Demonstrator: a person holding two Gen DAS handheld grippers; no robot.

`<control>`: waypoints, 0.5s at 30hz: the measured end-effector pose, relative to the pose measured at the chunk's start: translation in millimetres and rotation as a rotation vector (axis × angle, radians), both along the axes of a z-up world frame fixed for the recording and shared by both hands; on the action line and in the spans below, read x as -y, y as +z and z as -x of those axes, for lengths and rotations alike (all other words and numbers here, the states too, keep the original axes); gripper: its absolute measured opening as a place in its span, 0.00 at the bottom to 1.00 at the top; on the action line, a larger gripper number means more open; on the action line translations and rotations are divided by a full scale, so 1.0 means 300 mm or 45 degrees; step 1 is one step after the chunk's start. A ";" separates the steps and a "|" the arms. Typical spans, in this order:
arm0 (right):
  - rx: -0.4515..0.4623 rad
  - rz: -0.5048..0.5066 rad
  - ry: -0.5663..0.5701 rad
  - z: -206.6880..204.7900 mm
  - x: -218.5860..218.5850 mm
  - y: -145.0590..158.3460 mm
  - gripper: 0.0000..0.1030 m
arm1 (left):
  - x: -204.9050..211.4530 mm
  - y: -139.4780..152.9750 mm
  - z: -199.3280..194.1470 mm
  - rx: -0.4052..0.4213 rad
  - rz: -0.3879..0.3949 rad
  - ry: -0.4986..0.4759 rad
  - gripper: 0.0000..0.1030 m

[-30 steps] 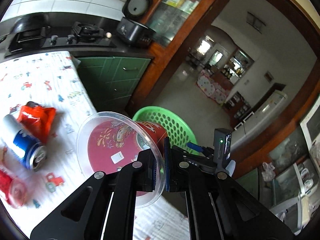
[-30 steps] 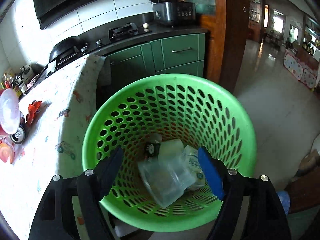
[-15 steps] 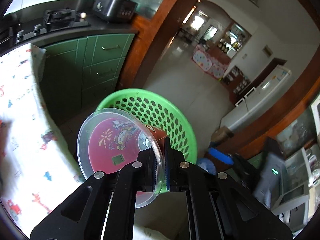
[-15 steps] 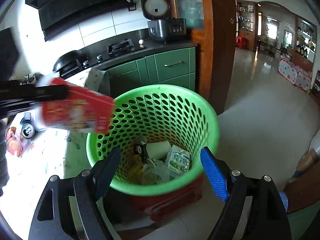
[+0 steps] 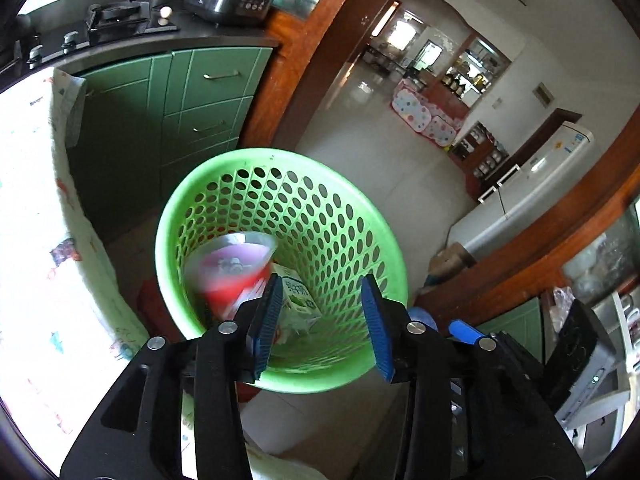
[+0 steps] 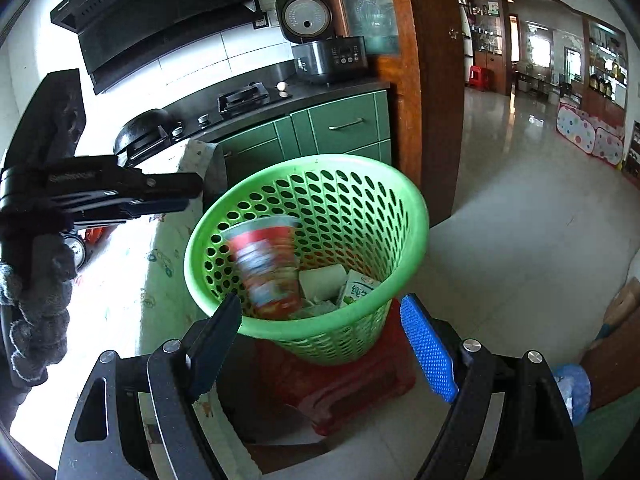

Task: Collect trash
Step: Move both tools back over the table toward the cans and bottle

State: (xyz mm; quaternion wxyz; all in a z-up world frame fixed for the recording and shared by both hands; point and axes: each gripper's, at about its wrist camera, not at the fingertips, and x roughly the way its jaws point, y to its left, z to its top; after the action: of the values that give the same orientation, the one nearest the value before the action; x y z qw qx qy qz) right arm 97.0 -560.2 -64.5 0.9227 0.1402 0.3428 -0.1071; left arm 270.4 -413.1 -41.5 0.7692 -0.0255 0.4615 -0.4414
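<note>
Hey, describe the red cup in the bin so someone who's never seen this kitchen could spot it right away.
Find the green basket on the floor beside the table, in front of the green cabinets. The cup is inside it, by the wall nearest the table. It is the only red thing there, tall with a clear lid, blurred, unlike the pale carton beside it.

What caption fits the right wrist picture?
A red cup tumbles into the green basket under the opening left gripper.
</note>
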 end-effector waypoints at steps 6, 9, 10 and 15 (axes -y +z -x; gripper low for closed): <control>0.012 -0.005 0.042 -0.012 -0.042 0.018 0.77 | -0.115 0.046 0.017 0.040 0.006 0.063 0.43; 0.022 0.005 0.077 -0.027 -0.079 0.034 0.79 | -0.198 0.069 0.028 0.067 -0.003 0.118 0.43; 0.027 0.008 0.090 -0.031 -0.091 0.040 0.80 | -0.228 0.074 0.030 0.073 -0.007 0.142 0.43; 0.050 0.021 0.159 -0.060 -0.174 0.073 0.81 | -0.413 0.096 0.041 0.100 -0.055 0.319 0.52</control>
State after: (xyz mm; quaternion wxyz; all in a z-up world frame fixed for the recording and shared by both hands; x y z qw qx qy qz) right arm 115.1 -507.9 -42.7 0.9352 0.1131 0.3320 -0.0494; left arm 258.3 -289.3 -12.7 0.8360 -0.0491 0.4336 -0.3327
